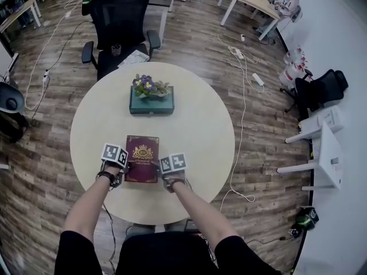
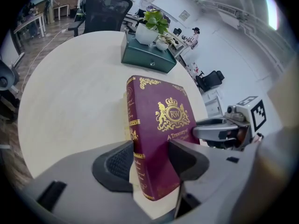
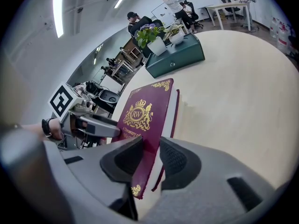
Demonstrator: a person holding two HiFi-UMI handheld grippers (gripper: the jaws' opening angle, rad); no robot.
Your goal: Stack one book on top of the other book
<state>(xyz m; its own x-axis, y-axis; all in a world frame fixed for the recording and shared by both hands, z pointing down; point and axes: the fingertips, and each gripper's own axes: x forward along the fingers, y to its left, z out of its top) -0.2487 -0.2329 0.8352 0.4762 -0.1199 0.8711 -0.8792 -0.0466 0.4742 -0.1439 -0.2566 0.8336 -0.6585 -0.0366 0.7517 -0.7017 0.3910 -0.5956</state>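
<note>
A maroon book (image 1: pixel 141 158) with a gold crest lies flat near the front of the round table (image 1: pixel 200 125). My left gripper (image 1: pixel 121 168) grips its near left corner, and the left gripper view shows the jaws (image 2: pixel 149 164) around the spine, pads against both covers. My right gripper (image 1: pixel 160 169) is shut on the near right corner, its pads (image 3: pixel 175 158) pinching the book's open edge (image 3: pixel 147 120). A teal book-shaped box (image 1: pixel 151 103) with a small knob rests farther back on the table, apart from the maroon book, with a potted plant (image 1: pixel 150 86) on top.
A black office chair (image 1: pixel 120 24) stands behind the table. Cables (image 1: pixel 241 96) run over the wooden floor. White furniture (image 1: pixel 324 148) and a dark chair (image 1: pixel 321 87) stand at the right. A person (image 1: pixel 288 3) sits at a far desk.
</note>
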